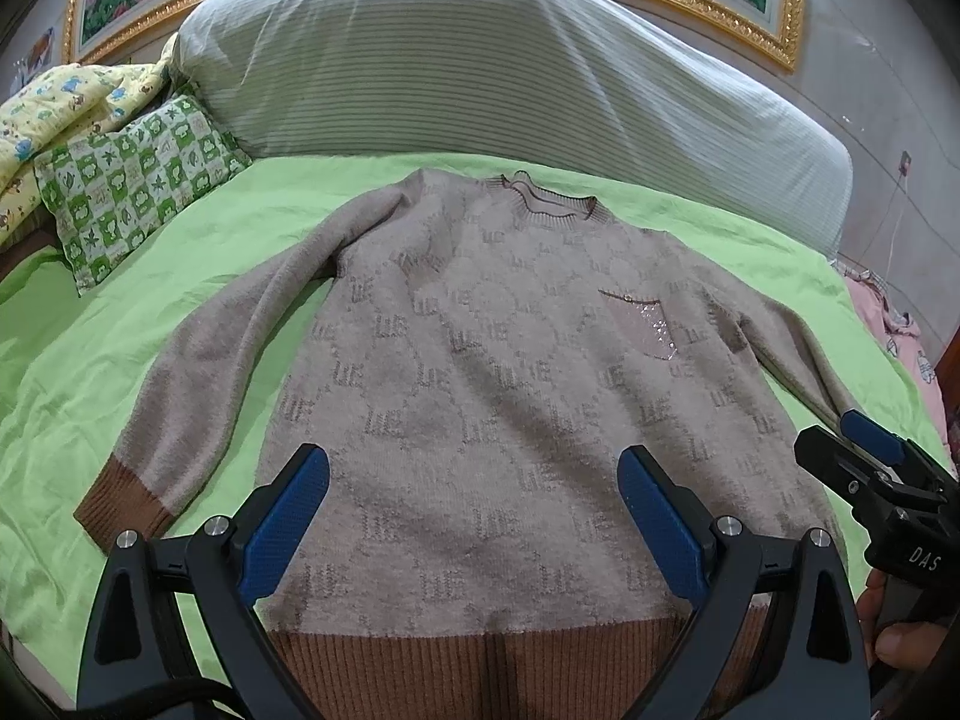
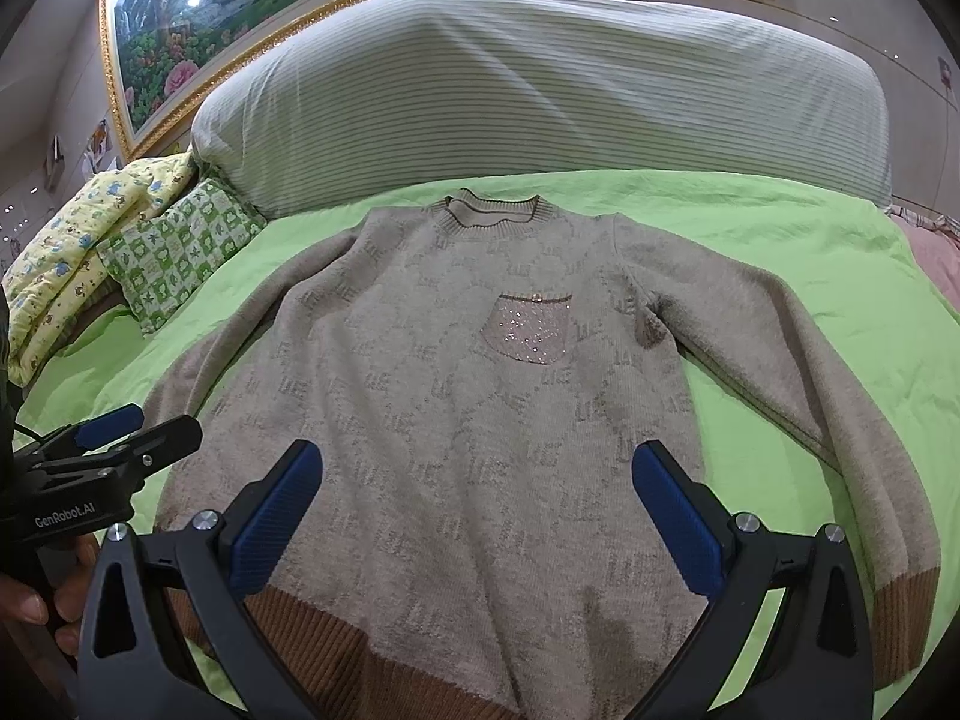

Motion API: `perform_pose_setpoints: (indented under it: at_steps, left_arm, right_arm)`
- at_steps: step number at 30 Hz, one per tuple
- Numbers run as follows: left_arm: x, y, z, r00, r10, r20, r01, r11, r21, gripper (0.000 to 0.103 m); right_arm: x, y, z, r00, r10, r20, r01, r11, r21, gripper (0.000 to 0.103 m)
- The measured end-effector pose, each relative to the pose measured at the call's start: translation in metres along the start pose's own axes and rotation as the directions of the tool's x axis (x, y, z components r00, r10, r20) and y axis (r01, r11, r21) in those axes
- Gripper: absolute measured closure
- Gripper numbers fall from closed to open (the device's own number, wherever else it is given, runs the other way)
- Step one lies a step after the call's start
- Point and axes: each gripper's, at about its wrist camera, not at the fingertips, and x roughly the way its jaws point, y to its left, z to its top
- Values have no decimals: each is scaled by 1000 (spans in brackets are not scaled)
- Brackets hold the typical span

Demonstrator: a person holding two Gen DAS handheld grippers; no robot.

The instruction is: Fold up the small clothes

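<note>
A small beige knit sweater (image 1: 480, 372) (image 2: 480, 396) with a letter pattern, brown ribbed hem and cuffs and a sparkly chest pocket (image 2: 528, 330) lies flat, front up, on the green bed sheet (image 1: 78, 372). Both sleeves are spread out to the sides. My left gripper (image 1: 474, 468) hovers open above the lower body of the sweater, near the hem, holding nothing. My right gripper (image 2: 477, 468) is open too, above the lower right part of the sweater. Each gripper shows at the edge of the other's view, the right gripper (image 1: 870, 456) and the left gripper (image 2: 120, 438).
A large striped pillow (image 1: 480, 60) lies across the head of the bed. A green checked pillow (image 1: 138, 180) and a yellow patterned quilt (image 1: 54, 102) sit at the far left. A gold-framed picture (image 2: 240, 18) hangs behind. Pink bedding (image 1: 894, 330) lies at the right edge.
</note>
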Motion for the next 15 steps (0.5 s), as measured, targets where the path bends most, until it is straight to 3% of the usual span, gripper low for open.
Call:
perform_pose_setpoints:
  at_steps: [6,11,15]
  left_arm:
    - [6,-1,2,999,-24,-22,24,1000,7,5]
    - [15,-1,7,998,-36,-42,37,999,10,5]
    - [27,1,10,998,-33,-61,34,999,3,5]
  right_arm:
    - [0,-20,-6,999,-29,-20,30,999,25,0]
    - [-15,-66,-14,989,-143,-48,146,988,57,0]
    - [-37,-110,-20,967,-248,-59,252,963,90,0]
